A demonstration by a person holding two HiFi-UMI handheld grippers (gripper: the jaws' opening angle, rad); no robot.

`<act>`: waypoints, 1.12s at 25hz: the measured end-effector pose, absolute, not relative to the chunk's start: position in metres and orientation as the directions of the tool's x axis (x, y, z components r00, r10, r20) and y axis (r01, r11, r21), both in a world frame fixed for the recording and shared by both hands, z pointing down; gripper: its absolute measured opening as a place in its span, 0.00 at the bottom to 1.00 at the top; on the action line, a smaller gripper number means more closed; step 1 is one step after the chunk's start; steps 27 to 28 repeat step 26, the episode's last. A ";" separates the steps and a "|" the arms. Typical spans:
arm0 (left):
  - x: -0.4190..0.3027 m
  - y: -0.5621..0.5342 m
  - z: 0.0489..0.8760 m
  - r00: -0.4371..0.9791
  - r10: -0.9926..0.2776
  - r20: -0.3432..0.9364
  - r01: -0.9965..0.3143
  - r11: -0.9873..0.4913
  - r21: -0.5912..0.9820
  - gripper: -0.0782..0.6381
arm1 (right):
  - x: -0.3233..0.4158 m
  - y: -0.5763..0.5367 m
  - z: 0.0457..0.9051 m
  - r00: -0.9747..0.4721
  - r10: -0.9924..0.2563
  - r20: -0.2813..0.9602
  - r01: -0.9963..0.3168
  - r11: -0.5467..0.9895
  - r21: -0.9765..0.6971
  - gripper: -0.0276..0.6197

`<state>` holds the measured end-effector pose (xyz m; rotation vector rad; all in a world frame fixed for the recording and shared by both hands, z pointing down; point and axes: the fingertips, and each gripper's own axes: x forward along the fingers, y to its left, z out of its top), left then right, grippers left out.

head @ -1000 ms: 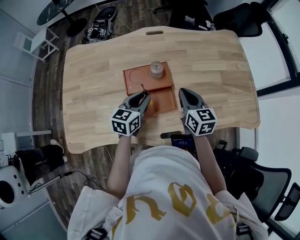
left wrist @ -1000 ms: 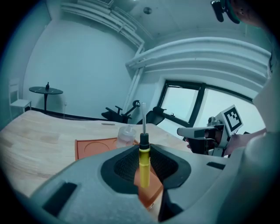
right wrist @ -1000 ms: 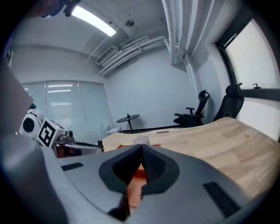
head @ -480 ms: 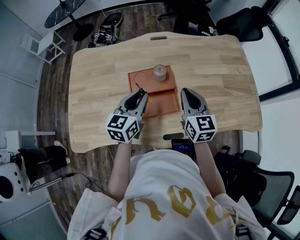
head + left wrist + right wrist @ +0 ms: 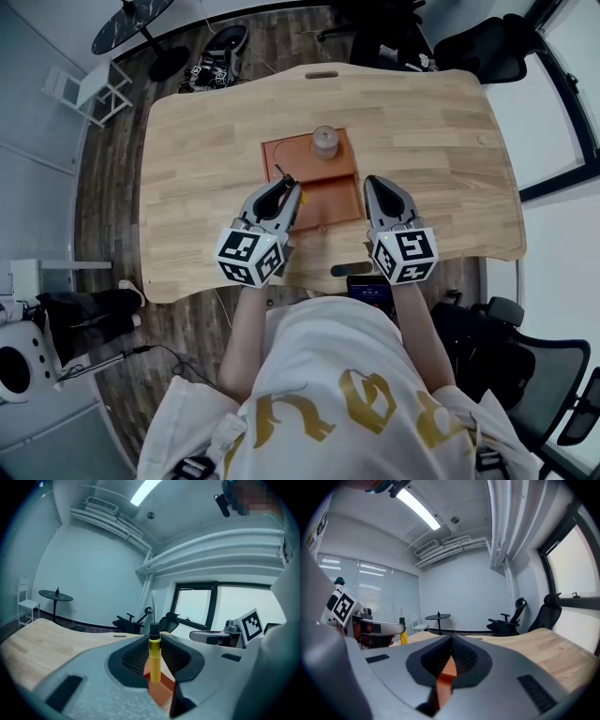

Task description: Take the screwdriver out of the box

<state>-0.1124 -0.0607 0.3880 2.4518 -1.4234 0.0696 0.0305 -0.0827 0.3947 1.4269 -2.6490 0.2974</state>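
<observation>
Closest to you, your left gripper (image 5: 153,641) is clamped on the yellow-handled screwdriver with the black collar and thin metal shaft (image 5: 154,660). The handle stands upright between the pads and the shaft points up and away from the camera. Your right gripper (image 5: 449,641) has its jaws drawn in tight, and the orange sliver between them looks like the right wall of the box, so I'd say you're steadying it there. Just beyond both sets of tips lies the shallow orange-brown rectangular box (image 5: 330,201), with the left gripper over its near-left edge and the right gripper along its right side. In the box's far section stands a small round clear jar (image 5: 324,142), well apart from either tool. All of it sits on the light wooden table (image 5: 206,187), and black office chairs (image 5: 478,42) wait past its far edge. By my read the grasp is done and the screwdriver is raised, but it hangs above the box rim. What's left is to carry it clear of the box.
</observation>
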 end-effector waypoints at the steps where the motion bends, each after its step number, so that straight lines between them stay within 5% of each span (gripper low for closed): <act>1: -0.112 -0.061 0.388 0.509 -0.839 0.192 -0.854 -0.463 0.237 0.22 | 0.031 -0.083 0.395 -0.546 -0.814 0.199 -0.838 0.535 -0.112 0.06; 28: -0.112 -0.074 0.410 0.514 -0.821 0.246 -0.853 -0.461 0.245 0.22 | 0.038 -0.098 0.418 -0.534 -0.806 0.255 -0.844 0.525 -0.108 0.06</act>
